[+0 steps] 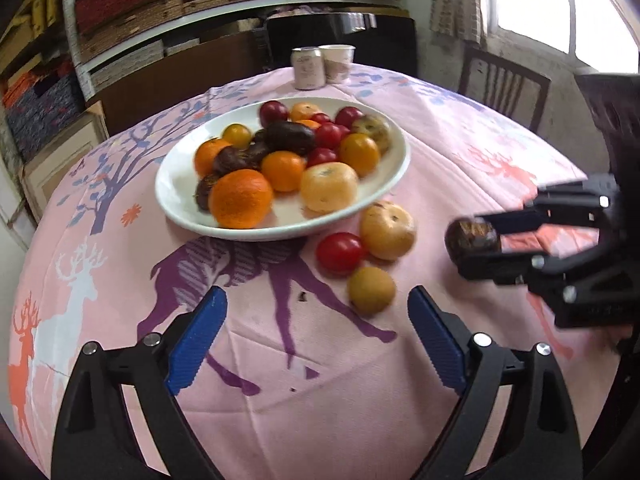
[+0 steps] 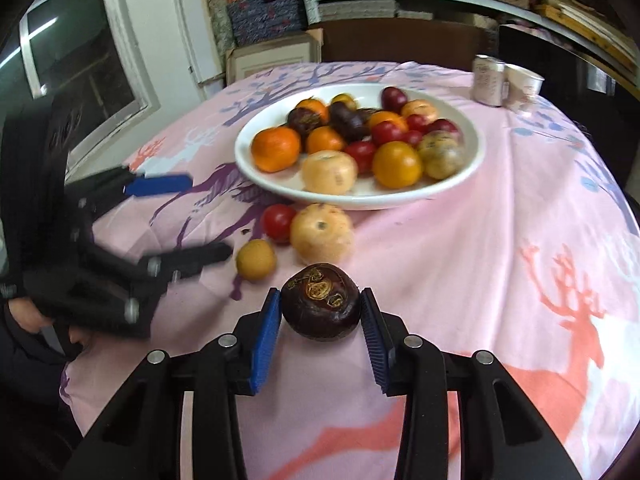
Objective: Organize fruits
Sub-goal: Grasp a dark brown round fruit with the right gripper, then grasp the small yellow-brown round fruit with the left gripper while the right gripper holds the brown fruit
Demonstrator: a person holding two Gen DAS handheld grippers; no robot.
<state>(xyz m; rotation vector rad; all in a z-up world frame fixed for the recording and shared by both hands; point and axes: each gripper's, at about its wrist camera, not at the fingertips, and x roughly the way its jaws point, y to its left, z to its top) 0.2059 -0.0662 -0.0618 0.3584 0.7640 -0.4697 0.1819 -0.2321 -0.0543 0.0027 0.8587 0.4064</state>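
Near the right edge of the pink tabletop [image 2: 460, 240], the right claw [image 2: 320, 312] grips a dark purple fruit [image 2: 321, 300] between its blue pads. The left claw [image 1: 316, 316] hangs wide open and empty above the cloth. Just beyond it lie a red tomato [image 1: 340, 252], a pale orange [image 1: 387, 230] and a small brownish fruit [image 1: 371, 290], near the white plate [image 1: 180, 200] heaped with fruit.

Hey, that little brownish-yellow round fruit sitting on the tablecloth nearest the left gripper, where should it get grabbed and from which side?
Grip the small brownish-yellow fruit across its widest middle, coming from the near side with the open left gripper. It is round, so any diameter works, but the red tomato sits close behind it; closing sideways probably keeps the fingers clear of that.
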